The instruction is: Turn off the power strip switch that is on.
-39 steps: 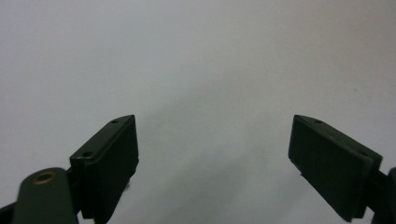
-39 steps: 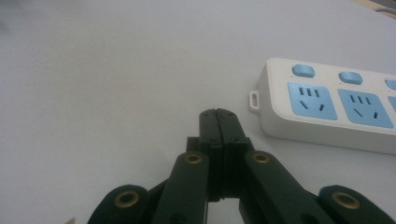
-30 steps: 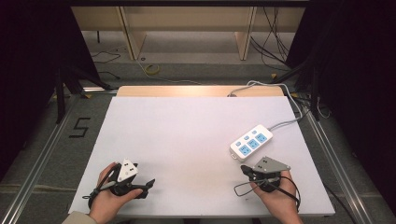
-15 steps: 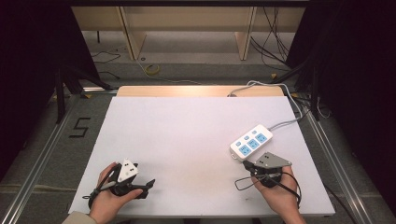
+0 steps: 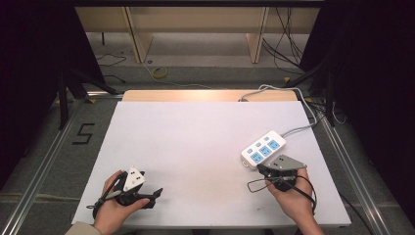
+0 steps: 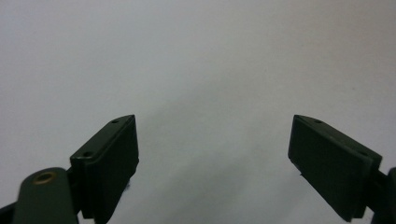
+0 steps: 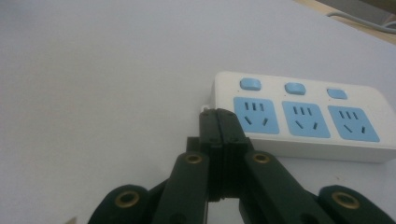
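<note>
Currently right gripper [image 7: 218, 113] fingers clenched, empty, beside white three-socket power strip [image 7: 303, 114]; left gripper [image 6: 212, 144] fingers released over white tabletop [image 5: 195, 142].

Your right gripper [image 5: 261, 169], jaws pressed together, sits just beside power strip [image 5: 263, 149] at frame's right; strip and its cable [image 5: 303, 128] block that side. Centre and upper left of white table [image 5: 186, 142] open. Your left gripper [image 5: 155, 192], jaws spread, faces bare surface.
</note>
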